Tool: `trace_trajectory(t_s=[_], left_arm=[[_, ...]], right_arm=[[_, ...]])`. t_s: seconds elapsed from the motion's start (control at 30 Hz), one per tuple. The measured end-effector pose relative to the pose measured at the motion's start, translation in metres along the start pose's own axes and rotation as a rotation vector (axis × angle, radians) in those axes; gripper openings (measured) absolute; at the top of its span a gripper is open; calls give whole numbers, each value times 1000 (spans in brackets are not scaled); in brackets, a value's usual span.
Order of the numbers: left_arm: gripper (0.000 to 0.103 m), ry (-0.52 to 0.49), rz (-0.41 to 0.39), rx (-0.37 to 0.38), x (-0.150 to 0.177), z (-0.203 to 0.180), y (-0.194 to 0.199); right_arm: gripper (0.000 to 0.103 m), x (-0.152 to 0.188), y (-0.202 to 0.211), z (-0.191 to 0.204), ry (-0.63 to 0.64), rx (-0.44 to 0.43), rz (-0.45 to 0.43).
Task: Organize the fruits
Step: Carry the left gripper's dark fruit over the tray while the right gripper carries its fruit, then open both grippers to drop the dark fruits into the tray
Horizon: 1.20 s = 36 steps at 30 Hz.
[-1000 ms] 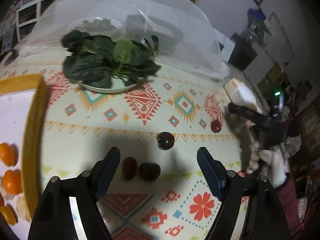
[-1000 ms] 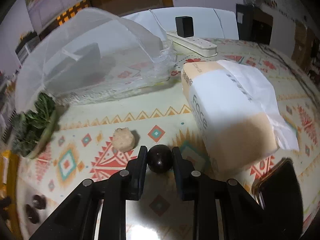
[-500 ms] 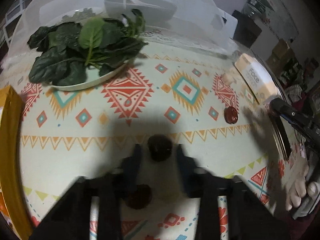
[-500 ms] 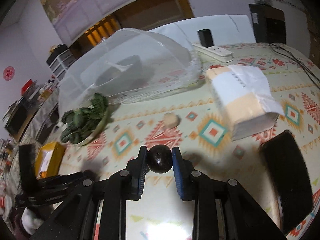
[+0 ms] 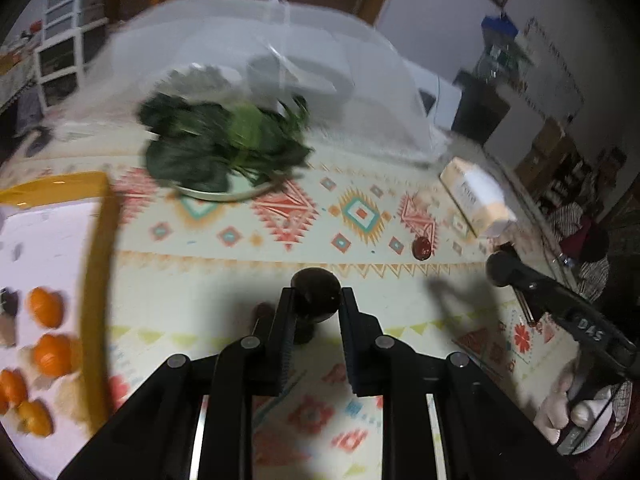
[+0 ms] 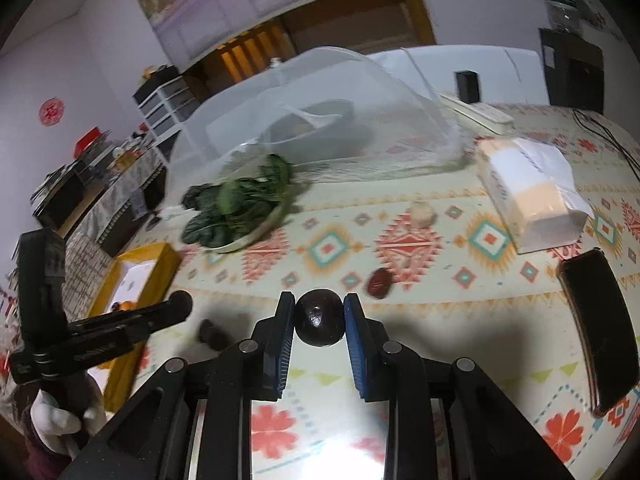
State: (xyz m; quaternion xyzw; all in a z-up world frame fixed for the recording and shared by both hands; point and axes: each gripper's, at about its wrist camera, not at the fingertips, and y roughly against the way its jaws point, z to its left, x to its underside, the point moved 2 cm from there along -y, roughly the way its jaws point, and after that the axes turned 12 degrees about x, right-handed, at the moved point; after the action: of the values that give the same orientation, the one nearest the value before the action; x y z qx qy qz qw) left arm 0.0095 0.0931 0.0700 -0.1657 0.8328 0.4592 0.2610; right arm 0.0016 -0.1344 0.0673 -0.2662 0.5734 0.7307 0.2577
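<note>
We are gripping a dark round fruit point(image 5: 316, 294) with our left gripper point(image 5: 316, 312), its jaws having just been closing and now clamped on it above the patterned tablecloth point(image 5: 280, 248). Our right gripper point(image 6: 319, 320) is clamped on a second dark fruit point(image 6: 319, 317). More dark fruits point(image 6: 212, 333) are lying near the yellow box point(image 5: 94, 280) holding orange fruits point(image 5: 51, 354). A reddish fruit point(image 6: 379, 282) is resting on the cloth. The tissue pack point(image 5: 476, 200) is showing lettering too blurred to read. The right tool's arm in the left view is showing white marks resembling "D4S".
</note>
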Motion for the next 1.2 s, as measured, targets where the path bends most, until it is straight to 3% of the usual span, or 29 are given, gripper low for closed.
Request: trace_trajectory(t_s=[0.33, 0.67, 0.97, 1.07, 1.13, 1.2], left_arm=[[21, 173, -149, -99, 47, 85, 118], [21, 309, -201, -254, 98, 174, 164], [22, 376, -243, -268, 106, 206, 180], [31, 389, -259, -263, 106, 208, 184], [46, 387, -276, -271, 104, 207, 188], [50, 383, -288, -275, 103, 206, 191]], right_arm=[[27, 29, 10, 136, 160, -183, 41], [27, 82, -30, 268, 293, -334, 184], [28, 117, -60, 320, 406, -311, 242], [28, 121, -62, 324, 421, -296, 235], [29, 122, -64, 326, 427, -294, 226], [32, 121, -63, 325, 428, -286, 209]])
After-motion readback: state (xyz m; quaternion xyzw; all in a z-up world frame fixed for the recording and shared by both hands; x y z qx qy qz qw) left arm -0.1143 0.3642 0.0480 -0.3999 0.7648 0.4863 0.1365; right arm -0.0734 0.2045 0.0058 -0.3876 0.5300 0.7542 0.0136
